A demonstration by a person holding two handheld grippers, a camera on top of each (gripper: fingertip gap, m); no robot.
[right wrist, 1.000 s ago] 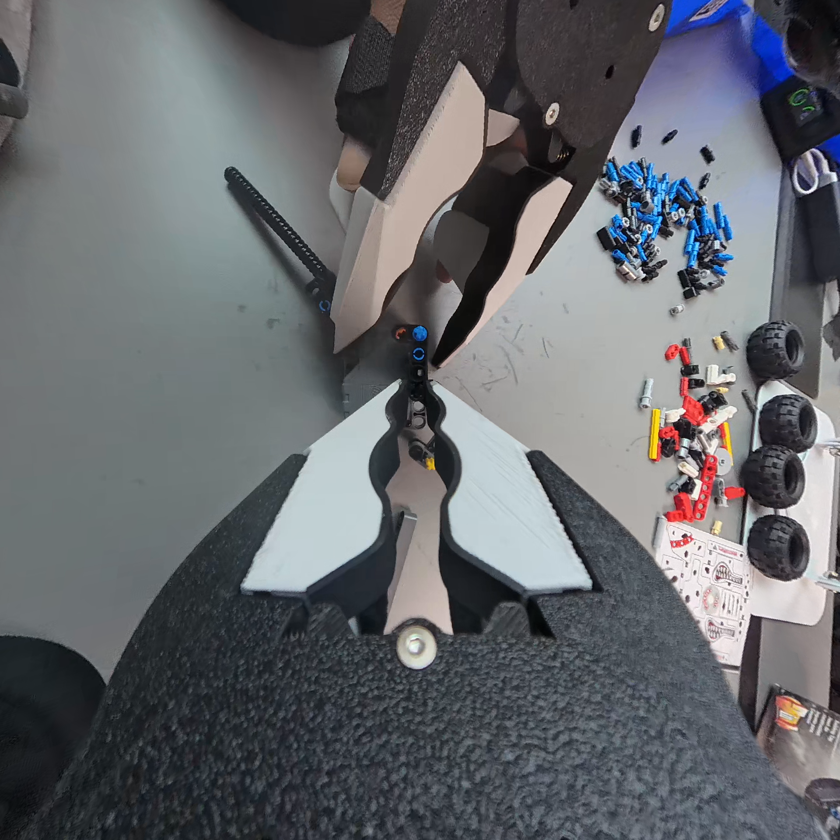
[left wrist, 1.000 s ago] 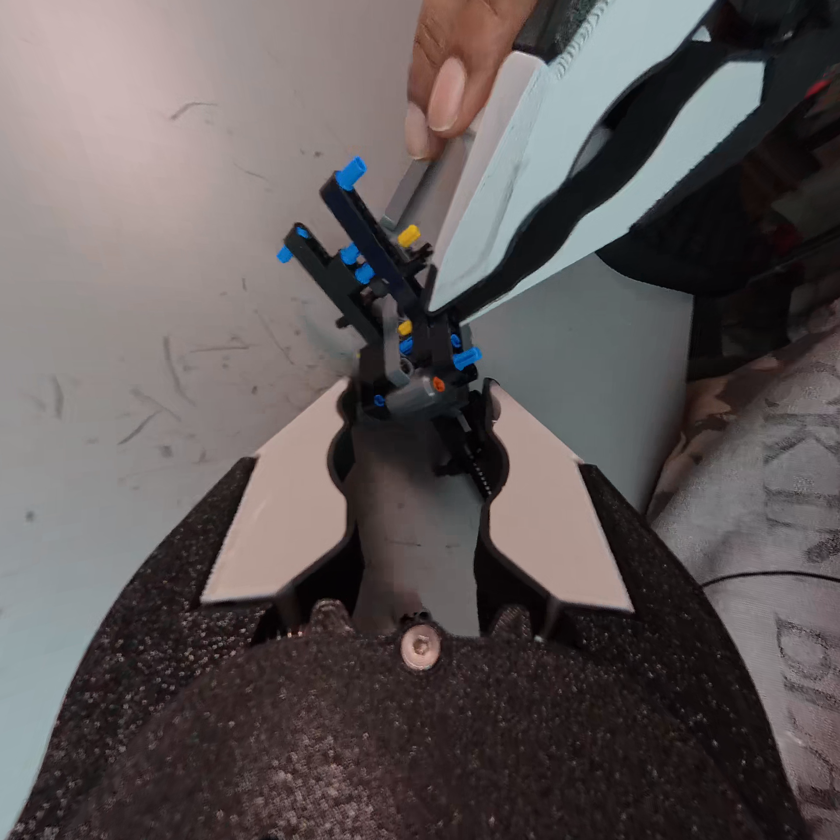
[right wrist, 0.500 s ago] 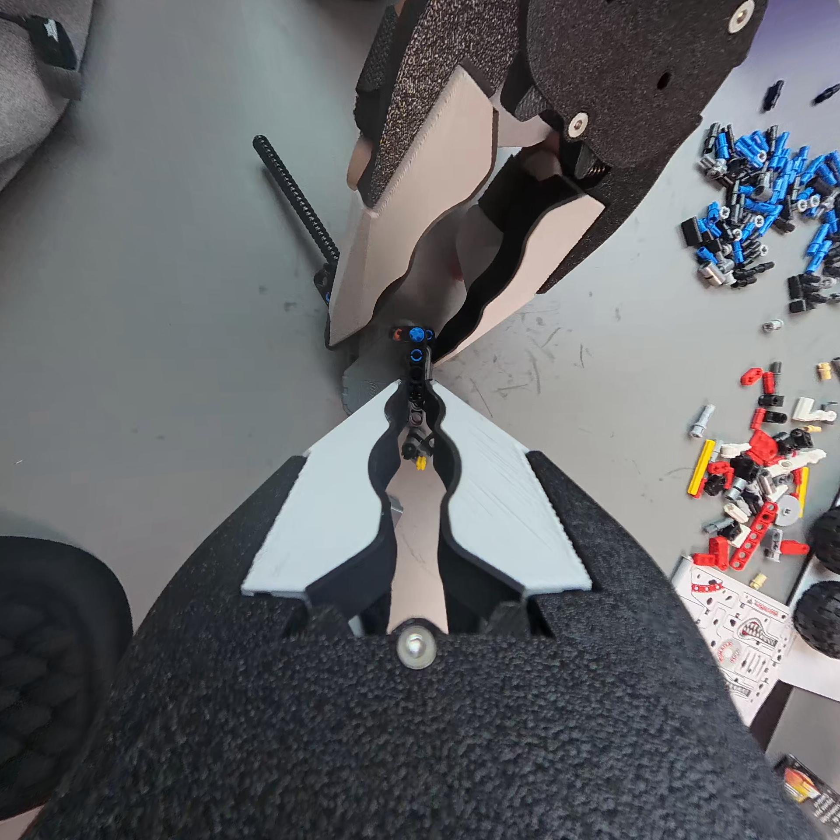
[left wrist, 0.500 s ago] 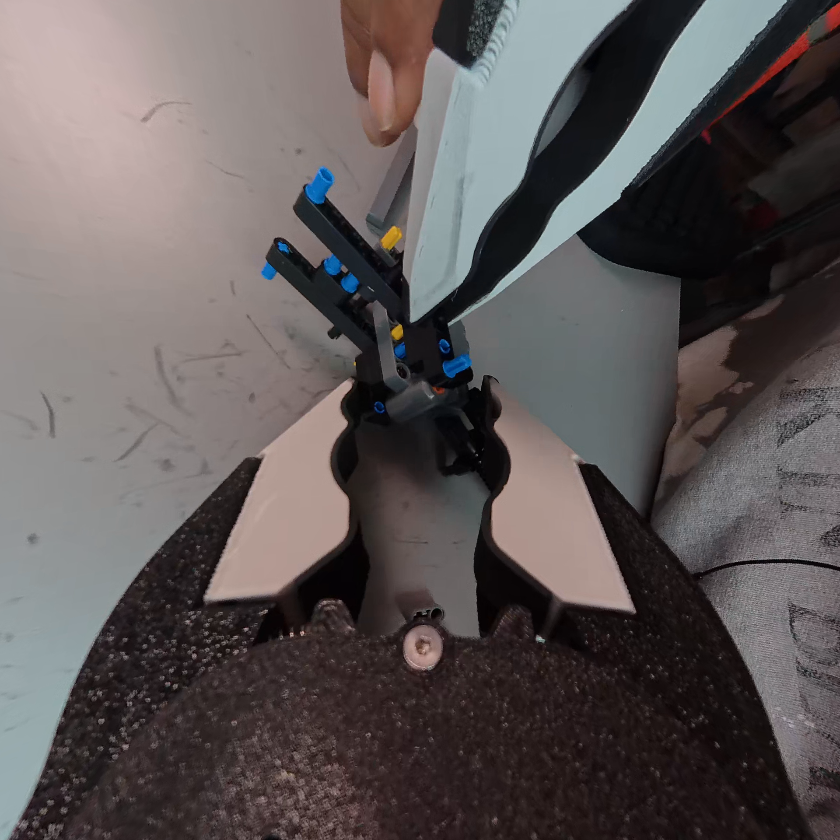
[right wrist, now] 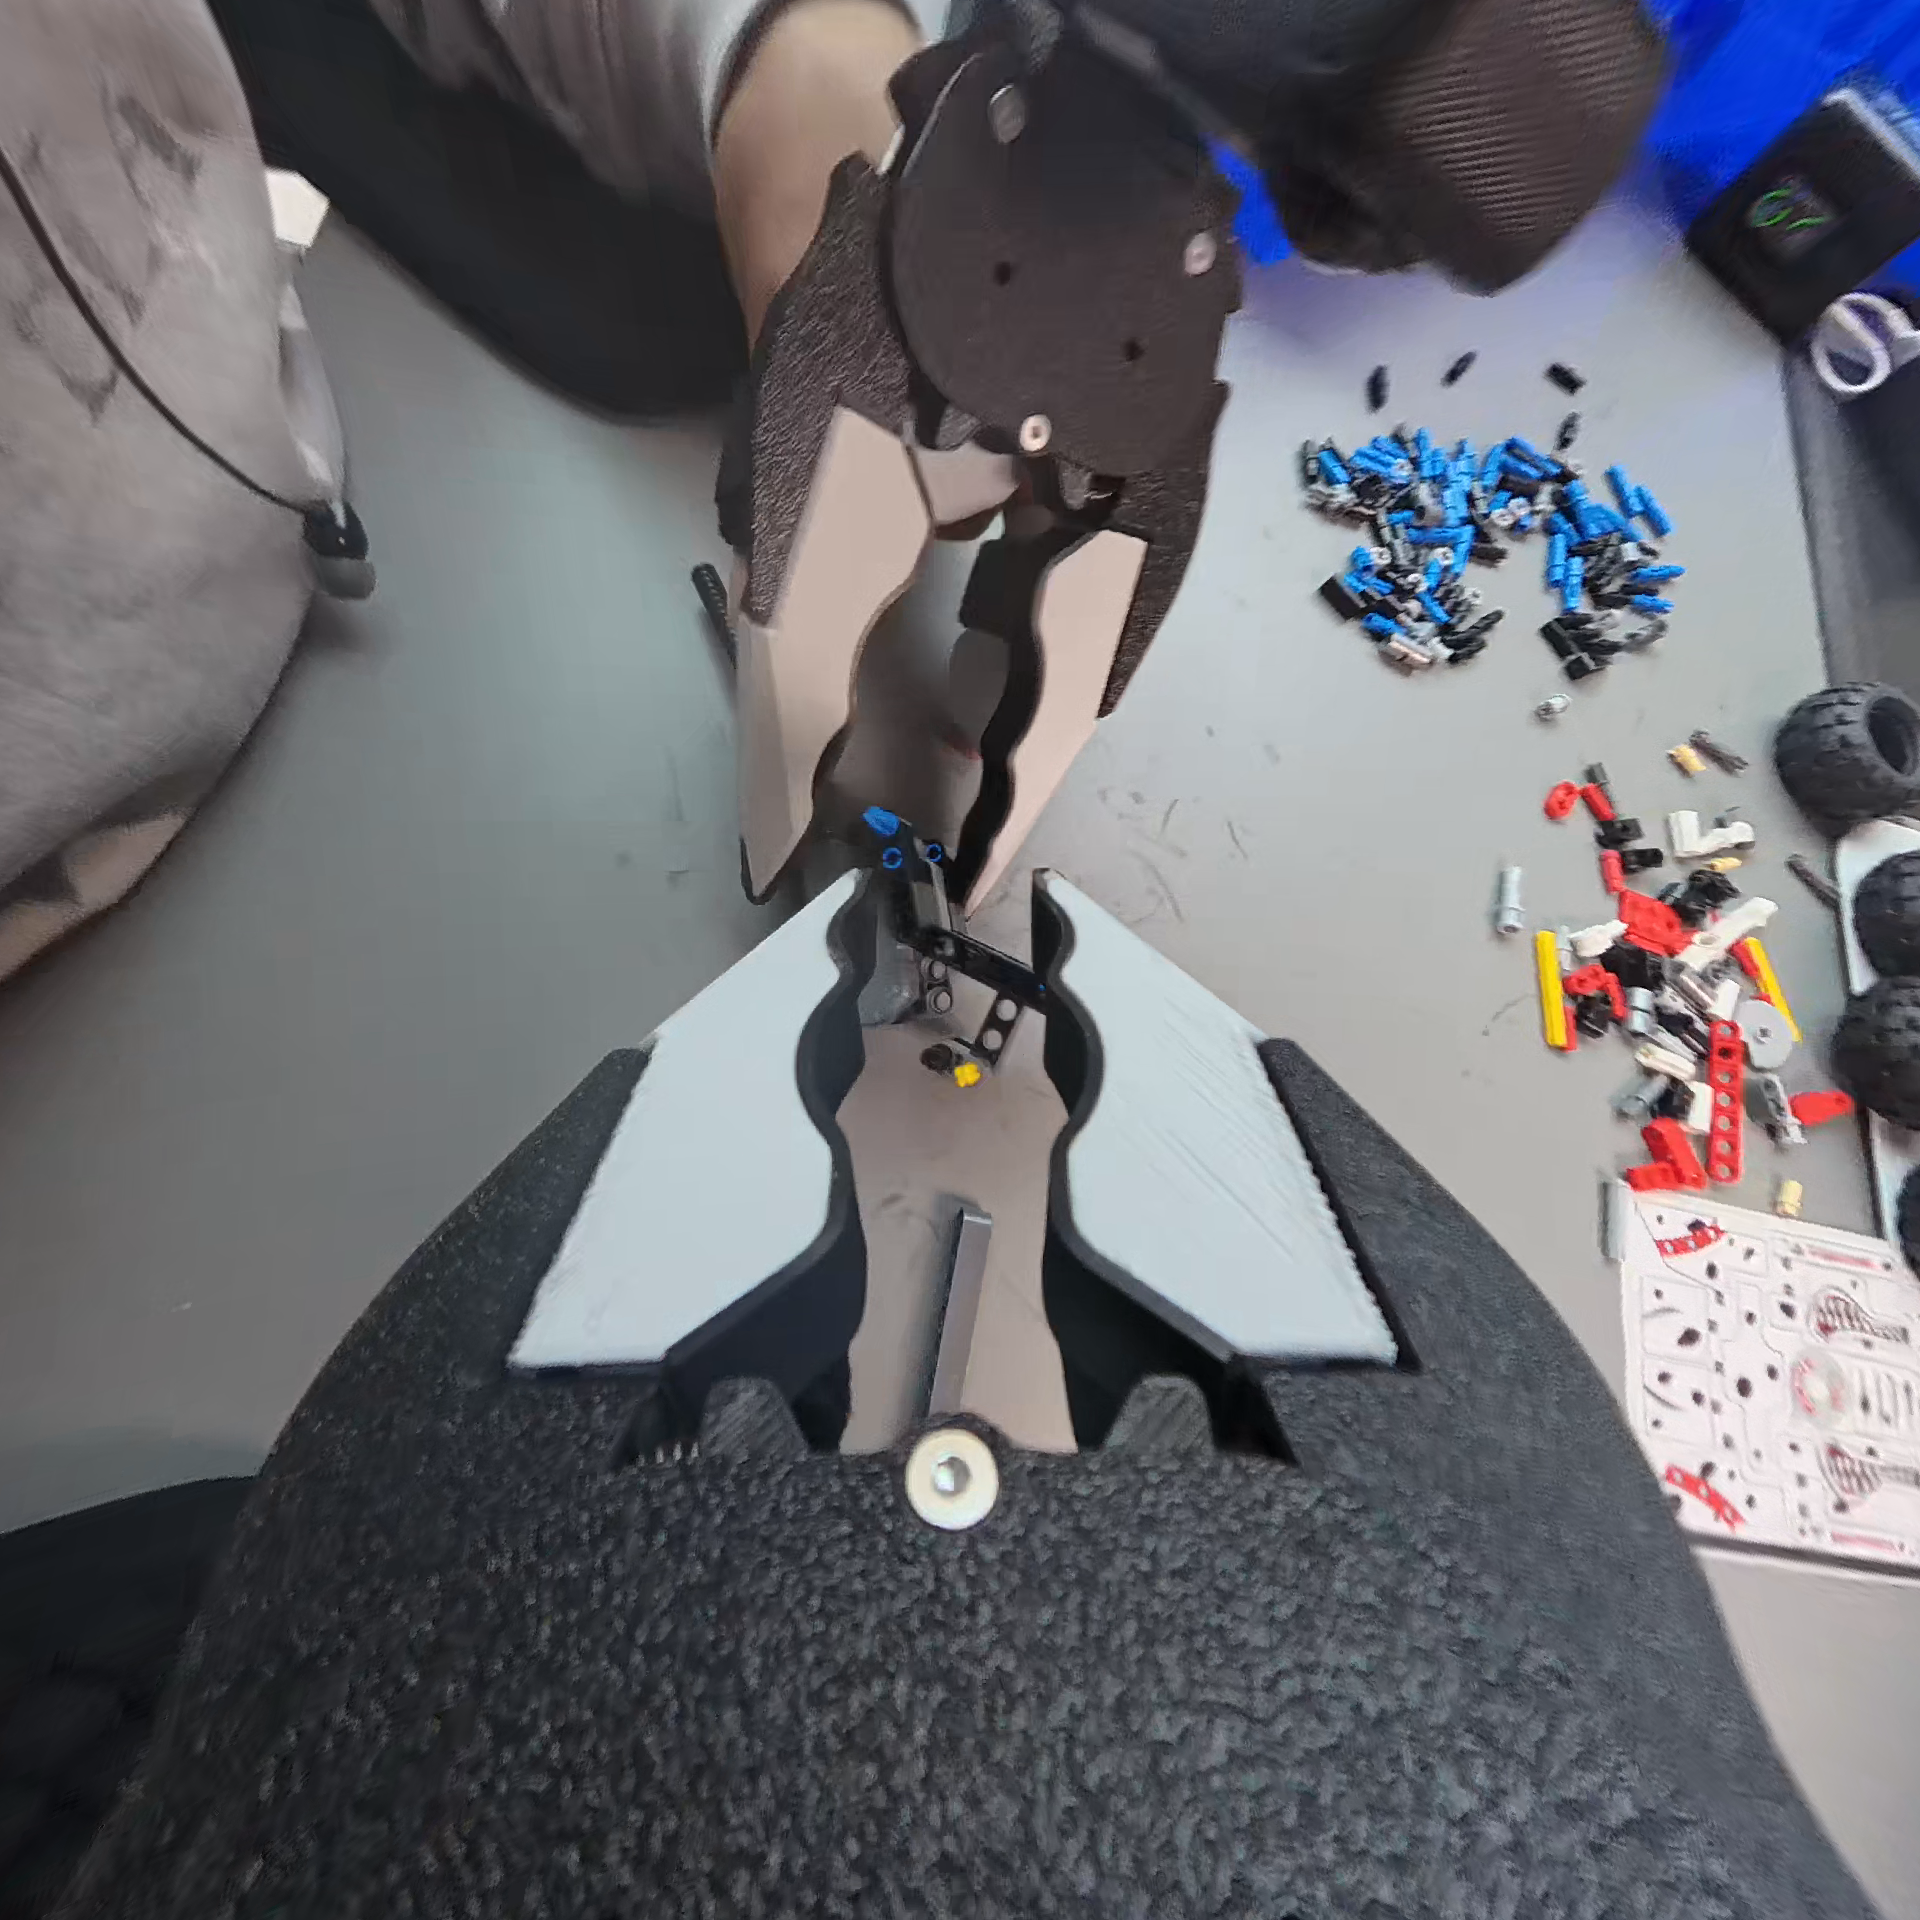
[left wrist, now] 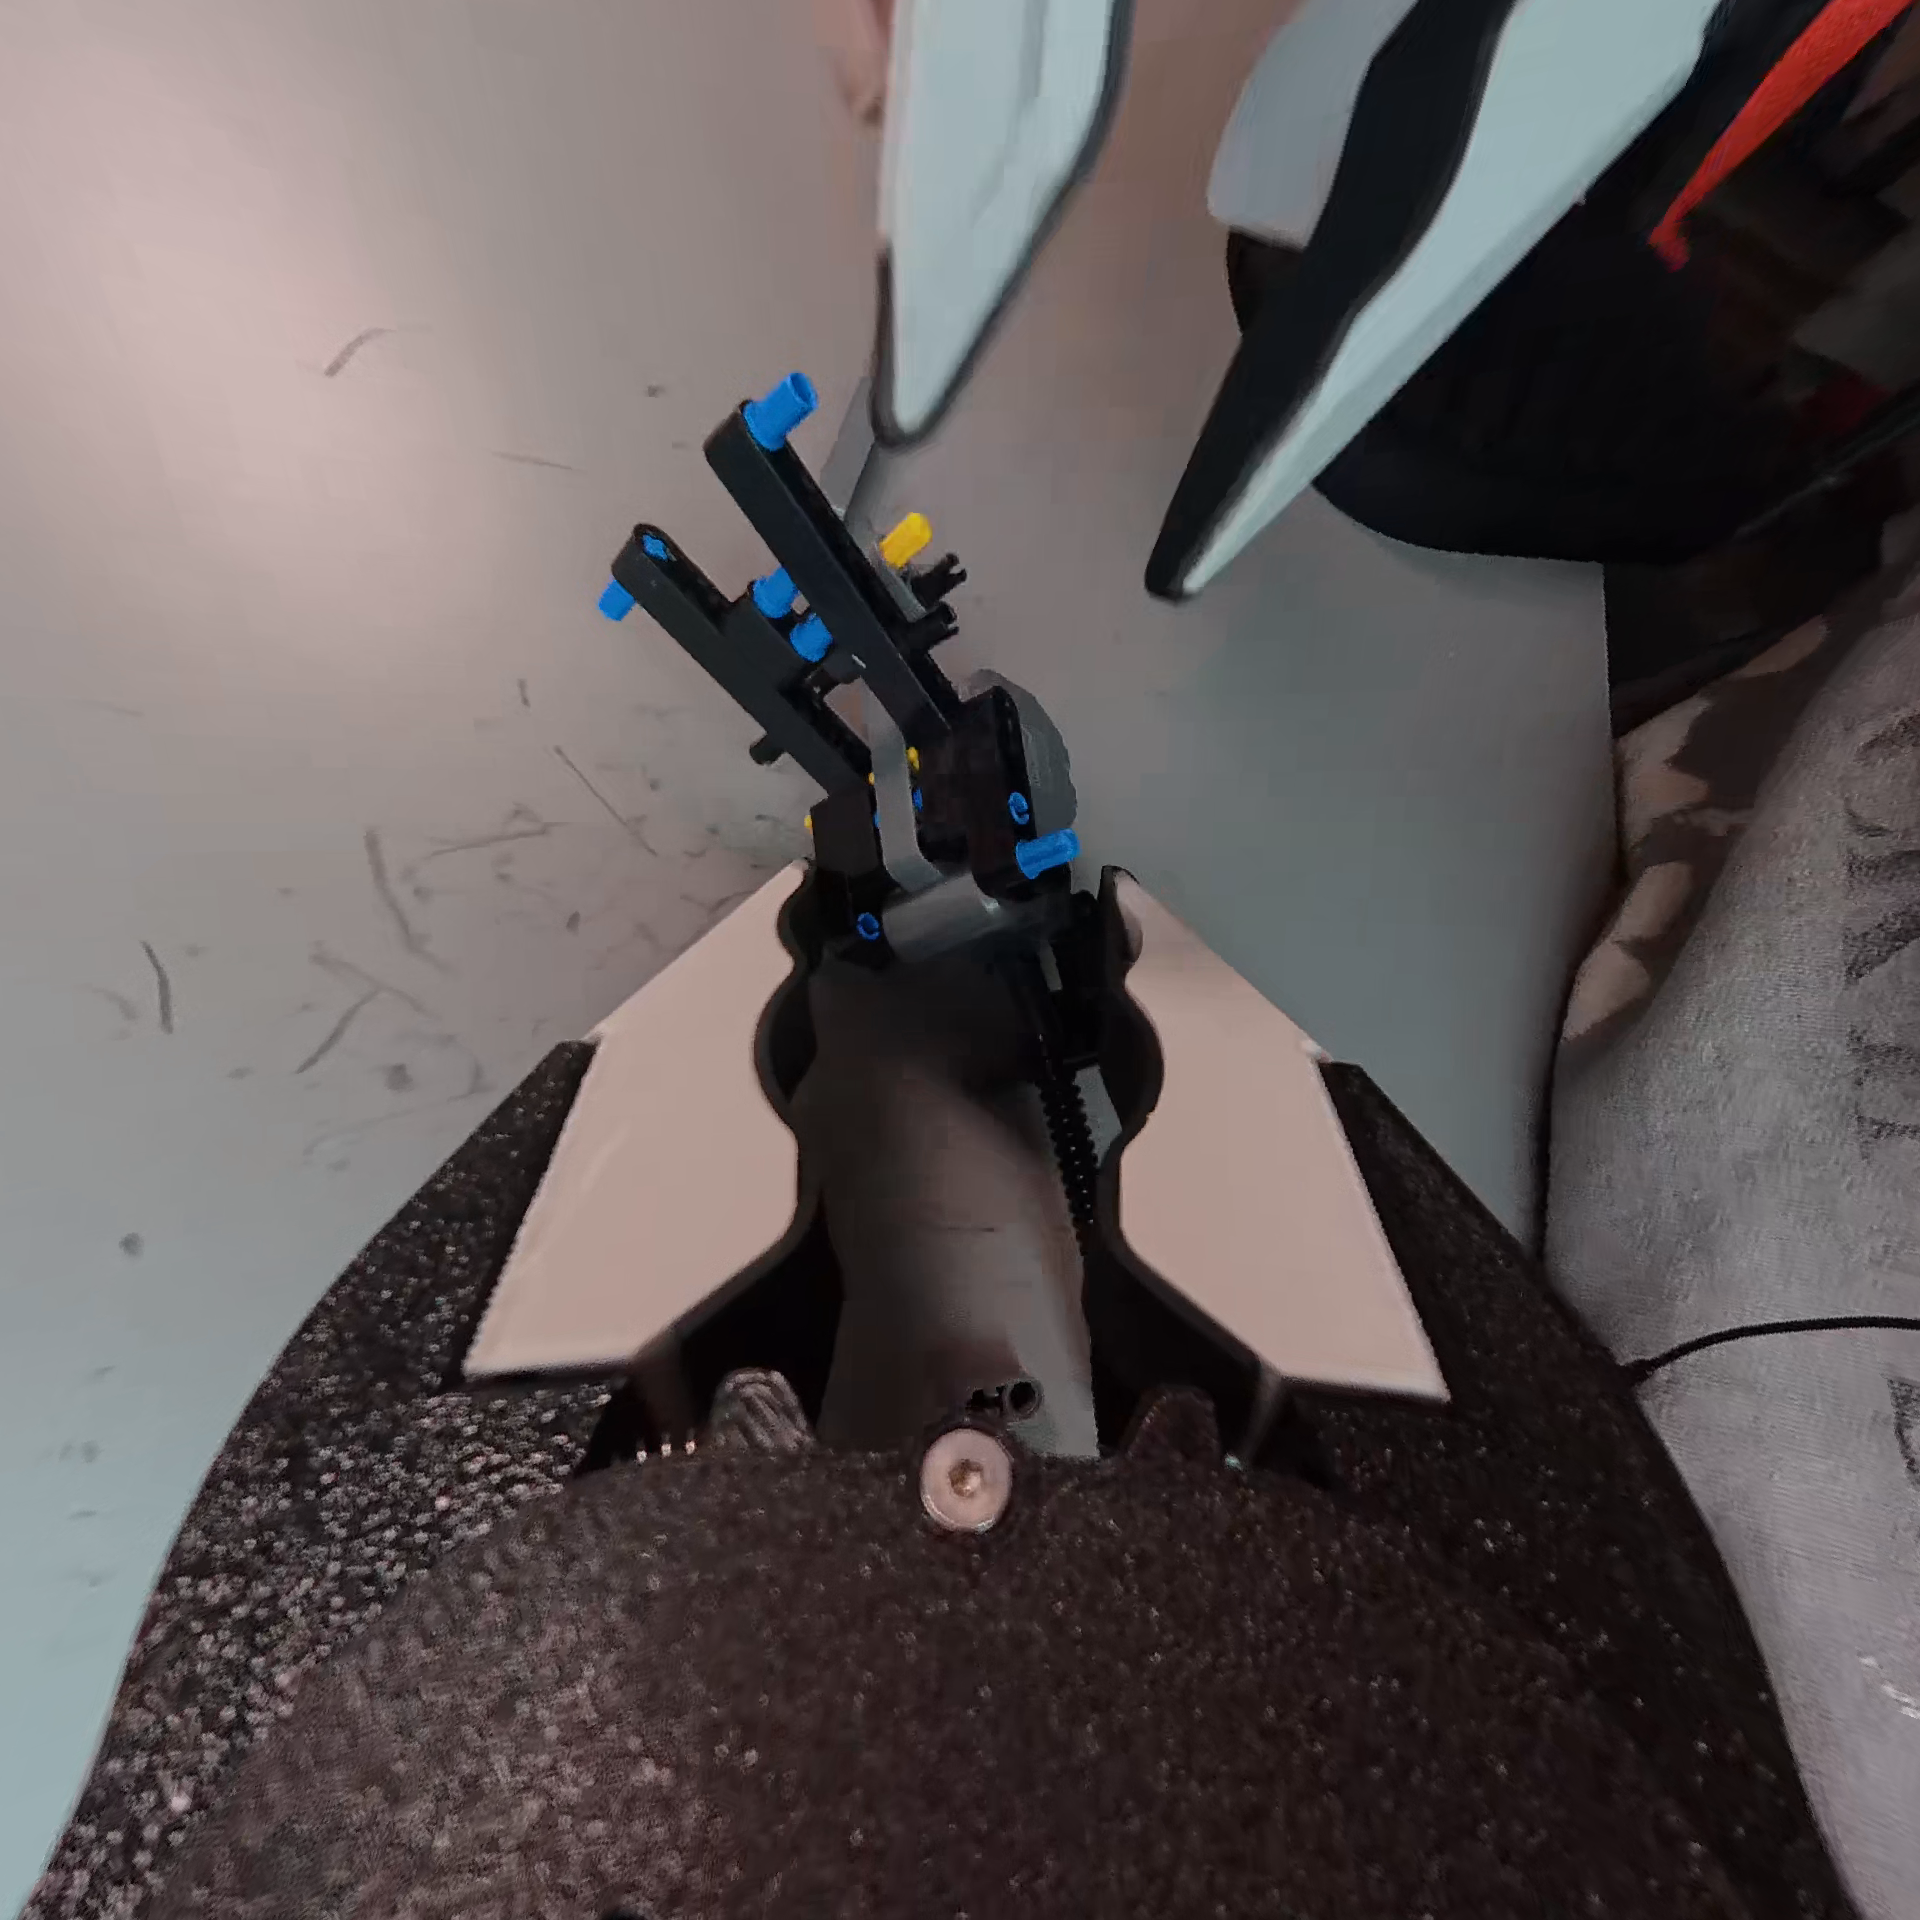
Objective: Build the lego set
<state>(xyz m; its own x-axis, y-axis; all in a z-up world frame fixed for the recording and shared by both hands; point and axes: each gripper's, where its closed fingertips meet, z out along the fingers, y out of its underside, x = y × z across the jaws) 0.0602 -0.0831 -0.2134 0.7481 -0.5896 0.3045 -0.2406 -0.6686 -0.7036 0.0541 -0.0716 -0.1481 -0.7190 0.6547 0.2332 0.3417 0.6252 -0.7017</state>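
Black lego assembly (left wrist: 883,748) gripped by left gripper (left wrist: 956,914); right gripper (right wrist: 945,894) seemingly open

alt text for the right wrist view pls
The right hand-held gripper is open around a black lego assembly that the left hand-held gripper grips. Loose blue pins, red parts and black tyres lie at right.

a scratched grey table (right wrist: 436,935) carries a pile of blue and black pins (right wrist: 1496,551); near it, toward the camera, lie red and white pieces (right wrist: 1673,997), black tyres (right wrist: 1849,748) and a sticker sheet (right wrist: 1787,1371).
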